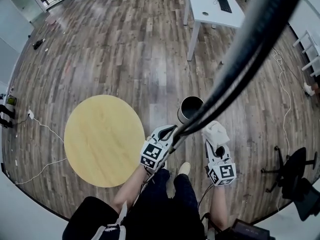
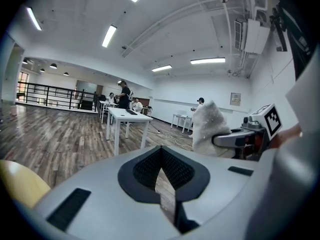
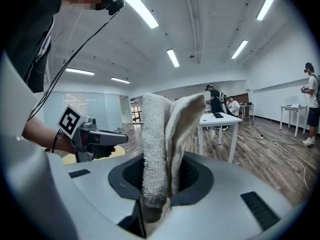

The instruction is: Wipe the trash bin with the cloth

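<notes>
The trash bin (image 1: 190, 109) is a dark open cylinder standing on the wood floor, just ahead of both grippers and between them. My right gripper (image 1: 216, 142) is shut on a white terry cloth (image 1: 215, 130), which stands up out of its jaws (image 3: 160, 134). It hovers right of the bin without touching it. My left gripper (image 1: 169, 131) is shut and holds nothing, close to the bin's near left side. Its pads (image 2: 172, 171) meet at the tips. Neither gripper view shows the bin. The cloth (image 2: 207, 126) also appears in the left gripper view.
A round yellow table (image 1: 105, 140) stands at my left, near the left gripper. A white desk (image 1: 212, 4) with a keyboard is farther ahead. A thick black cable (image 1: 240, 74) crosses the head view. An office chair (image 1: 295, 176) is at the right. People stand in the distance.
</notes>
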A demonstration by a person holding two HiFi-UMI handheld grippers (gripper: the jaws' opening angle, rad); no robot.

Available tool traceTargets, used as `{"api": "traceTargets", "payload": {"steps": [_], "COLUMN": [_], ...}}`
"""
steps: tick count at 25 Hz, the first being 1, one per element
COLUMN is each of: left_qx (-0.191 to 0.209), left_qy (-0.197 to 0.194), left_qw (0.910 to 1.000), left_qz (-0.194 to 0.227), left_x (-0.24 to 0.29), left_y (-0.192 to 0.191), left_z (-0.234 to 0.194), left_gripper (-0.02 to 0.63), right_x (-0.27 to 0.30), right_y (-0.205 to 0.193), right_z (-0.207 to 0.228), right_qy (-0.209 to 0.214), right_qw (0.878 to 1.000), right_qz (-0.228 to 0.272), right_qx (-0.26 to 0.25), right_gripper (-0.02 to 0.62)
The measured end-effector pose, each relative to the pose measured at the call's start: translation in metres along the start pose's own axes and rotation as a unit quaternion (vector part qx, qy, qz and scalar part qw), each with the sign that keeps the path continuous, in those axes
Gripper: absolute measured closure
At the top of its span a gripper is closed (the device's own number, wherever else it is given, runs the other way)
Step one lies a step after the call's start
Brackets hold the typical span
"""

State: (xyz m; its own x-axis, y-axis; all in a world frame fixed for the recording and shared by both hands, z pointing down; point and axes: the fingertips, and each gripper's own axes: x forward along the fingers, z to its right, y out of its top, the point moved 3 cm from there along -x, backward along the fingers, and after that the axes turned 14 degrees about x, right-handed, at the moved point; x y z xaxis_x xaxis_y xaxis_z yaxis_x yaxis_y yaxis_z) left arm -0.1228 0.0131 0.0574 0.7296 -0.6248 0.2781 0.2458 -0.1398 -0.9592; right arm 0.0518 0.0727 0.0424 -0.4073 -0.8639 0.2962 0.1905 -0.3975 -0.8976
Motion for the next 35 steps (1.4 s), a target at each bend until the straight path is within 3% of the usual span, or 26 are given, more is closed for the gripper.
{"api": "traceTargets", "payload": {"steps": [11,16,24,35], "left_qx": [-0.023,-0.021,-0.008,0.008], "left_qy": [0.065,0.082,0.086,0.05], "left_qw": [0.9974,0.9964,0.9962,0.9987], "left_qz": [-0.018,-0.01,-0.002,0.0], "left_x": [0.06,0.097,0.152,0.216], "left_y": [-0.117,-0.179,-0.309,-0.432], "left_z": [-0.018,-0.021,-0.04,-0.044], "left_gripper": [0.609,0.609,0.609,0.609], "right_x": [0.074,0.108,0.175,0.227], "right_y": [-0.106,-0.179,-0.308,-0.41], "right_z": [0.065,0.102,0.156,0.217], "right_qy": [0.048,0.061,0.061,0.072], "right_qw": [0.998,0.997,0.997,0.997], "right_qz": [-0.047,-0.049,-0.04,-0.026], "right_qx": [-0.005,0.01,0.028,0.014], "right_gripper": [0.5,0.499,0.499,0.499]}}
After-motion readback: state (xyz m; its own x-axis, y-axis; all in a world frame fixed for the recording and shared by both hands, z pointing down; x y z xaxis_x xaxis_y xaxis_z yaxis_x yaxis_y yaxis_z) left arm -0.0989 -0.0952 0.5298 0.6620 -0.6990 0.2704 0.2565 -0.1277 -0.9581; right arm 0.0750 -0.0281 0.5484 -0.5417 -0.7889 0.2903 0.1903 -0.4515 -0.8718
